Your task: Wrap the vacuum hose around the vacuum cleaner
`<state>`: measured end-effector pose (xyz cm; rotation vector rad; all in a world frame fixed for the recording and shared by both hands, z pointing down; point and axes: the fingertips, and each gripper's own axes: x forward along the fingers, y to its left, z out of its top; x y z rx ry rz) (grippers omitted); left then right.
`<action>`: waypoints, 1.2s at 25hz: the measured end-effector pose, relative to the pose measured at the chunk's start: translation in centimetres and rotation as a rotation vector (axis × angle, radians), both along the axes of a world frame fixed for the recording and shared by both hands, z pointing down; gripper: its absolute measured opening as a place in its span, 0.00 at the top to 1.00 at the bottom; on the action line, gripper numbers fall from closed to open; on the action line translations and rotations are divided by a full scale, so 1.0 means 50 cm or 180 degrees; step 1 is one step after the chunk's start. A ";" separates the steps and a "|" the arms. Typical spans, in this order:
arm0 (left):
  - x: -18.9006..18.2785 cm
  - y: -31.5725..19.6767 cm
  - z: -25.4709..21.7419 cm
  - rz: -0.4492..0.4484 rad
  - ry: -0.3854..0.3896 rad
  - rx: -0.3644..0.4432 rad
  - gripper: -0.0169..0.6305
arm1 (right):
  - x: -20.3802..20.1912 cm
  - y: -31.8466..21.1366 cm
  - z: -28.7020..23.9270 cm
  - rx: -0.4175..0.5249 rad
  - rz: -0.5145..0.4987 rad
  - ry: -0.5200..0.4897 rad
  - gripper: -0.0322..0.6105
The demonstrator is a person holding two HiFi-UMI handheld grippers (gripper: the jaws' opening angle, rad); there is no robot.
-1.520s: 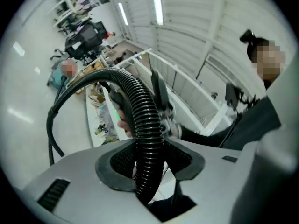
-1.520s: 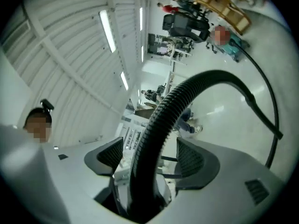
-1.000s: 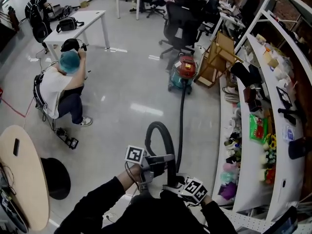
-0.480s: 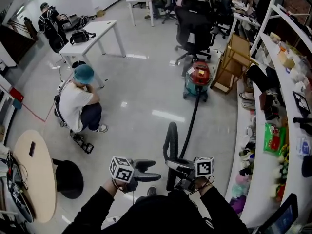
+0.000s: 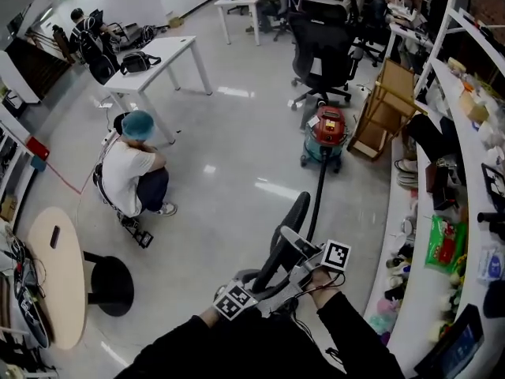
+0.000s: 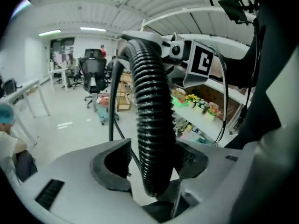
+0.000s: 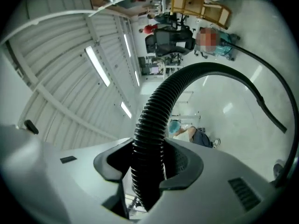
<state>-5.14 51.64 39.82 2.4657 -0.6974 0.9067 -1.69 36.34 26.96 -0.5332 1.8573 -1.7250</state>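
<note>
The red and teal vacuum cleaner point(image 5: 327, 133) stands on the floor ahead, small in the left gripper view point(image 6: 103, 107). Its black ribbed hose point(image 5: 317, 196) runs back to me and bends into a loop point(image 5: 290, 226). My right gripper point(image 5: 298, 247) is shut on the hose point(image 7: 161, 106), which fills its jaws point(image 7: 148, 164). My left gripper point(image 5: 272, 290) sits lower and nearer me. Its jaws point(image 6: 154, 164) have just been closing around the hose point(image 6: 149, 125). The hose rests against the right pad, with a gap at the left pad.
A person in a teal cap point(image 5: 134, 172) crouches on the floor at the left. A round table point(image 5: 55, 283) and a black stool base point(image 5: 110, 287) stand near left. Office chair point(image 5: 323, 46) and wooden frame point(image 5: 383, 109) flank the vacuum. Cluttered shelves point(image 5: 465, 212) line the right.
The left gripper has dropped and swung right, from holding nothing to straddling the hose below the right gripper. The right gripper has risen with the hose, and the loop now leans right.
</note>
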 end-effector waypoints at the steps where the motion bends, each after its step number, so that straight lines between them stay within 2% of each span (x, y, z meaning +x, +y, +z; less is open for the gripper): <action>1: -0.013 -0.021 -0.014 -0.0060 -0.0031 0.0113 0.63 | 0.022 -0.018 0.000 -0.0077 0.0145 -0.0140 0.67; 2: -0.024 -0.039 -0.036 -0.0072 -0.0056 0.0237 0.70 | 0.042 -0.034 -0.001 -0.0143 0.0271 -0.0299 0.67; 4: -0.045 -0.074 -0.082 -0.0007 -0.0143 0.0476 0.70 | 0.070 -0.063 -0.005 -0.0217 0.0455 -0.0577 0.67; 6: -0.069 -0.113 -0.116 0.0061 -0.0240 0.0658 0.70 | 0.084 -0.087 -0.005 -0.0212 0.0549 -0.0689 0.67; 9: -0.099 -0.188 -0.154 0.0215 -0.0344 0.0924 0.70 | 0.087 -0.118 0.021 -0.0143 0.0444 -0.0402 0.65; 11: -0.119 -0.246 -0.176 0.0316 -0.0368 0.1035 0.70 | 0.068 -0.120 0.047 -0.0097 0.0186 -0.0065 0.58; 13: -0.143 -0.303 -0.197 0.0427 -0.0352 0.1027 0.70 | 0.037 -0.097 0.070 -0.0059 -0.0124 0.0265 0.55; 15: -0.158 -0.350 -0.211 0.0702 -0.0409 0.1046 0.70 | 0.012 -0.071 0.093 0.0047 -0.0362 0.0864 0.55; 16: -0.162 -0.370 -0.213 0.0879 -0.0470 0.1074 0.70 | 0.010 -0.068 0.105 0.0121 -0.0394 0.1324 0.55; 18: -0.168 -0.411 -0.210 0.1205 -0.0599 0.1105 0.70 | 0.023 -0.088 0.113 0.0457 -0.0294 0.2528 0.55; 19: -0.168 -0.430 -0.206 0.1350 -0.0646 0.1104 0.70 | 0.027 -0.108 0.100 0.0813 -0.0225 0.3215 0.55; 21: -0.160 -0.460 -0.198 0.1657 -0.0721 0.1108 0.70 | 0.012 -0.152 0.045 0.1760 -0.0163 0.4557 0.55; 23: -0.148 -0.482 -0.194 0.1996 -0.0845 0.1166 0.70 | -0.027 -0.188 0.002 0.2655 -0.0246 0.5600 0.55; 24: -0.147 -0.497 -0.194 0.2145 -0.0954 0.1211 0.70 | -0.047 -0.204 -0.005 0.2956 -0.0322 0.5945 0.55; 25: -0.149 -0.516 -0.194 0.2273 -0.1091 0.1251 0.70 | -0.063 -0.220 -0.005 0.3126 -0.0392 0.6156 0.55; 27: -0.152 -0.553 -0.196 0.2480 -0.1318 0.1269 0.70 | -0.073 -0.252 0.000 0.3183 -0.0457 0.6288 0.55; 30: -0.139 -0.601 -0.210 0.2643 -0.1481 0.1301 0.69 | -0.065 -0.287 -0.005 0.3279 -0.0493 0.6394 0.55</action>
